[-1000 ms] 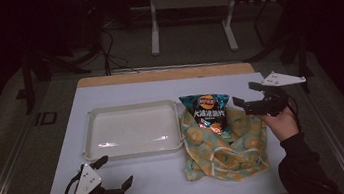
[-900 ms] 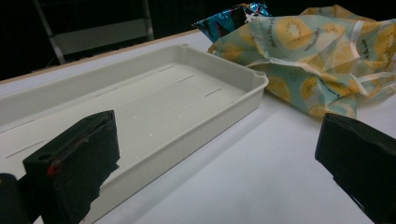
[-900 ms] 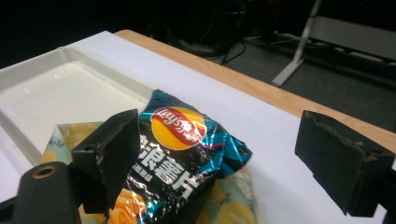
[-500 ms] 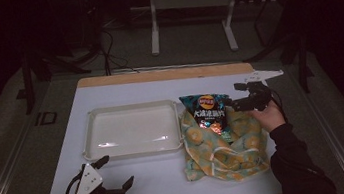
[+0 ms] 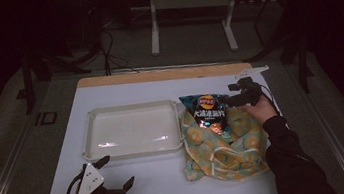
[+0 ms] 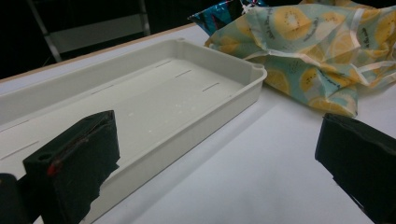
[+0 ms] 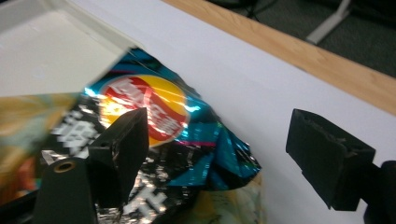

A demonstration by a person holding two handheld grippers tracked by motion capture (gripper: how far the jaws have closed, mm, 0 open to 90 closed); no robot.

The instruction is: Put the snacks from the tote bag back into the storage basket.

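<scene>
- Our right gripper (image 5: 233, 100), jaws apart, hovered at the chip bag (image 5: 208, 112) near the table's (image 5: 136, 182) far right edge; a foil-only pinch risked slipping, we judged.
- Our left gripper (image 5: 117, 185), jaws apart, sat at the near left corner.

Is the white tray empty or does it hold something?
Empty. The tray shows a bare floor in the high view and the left gripper view.

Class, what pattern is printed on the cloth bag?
Yellow lemon slices on pale green cloth bag, clearest in the left gripper view.
</scene>
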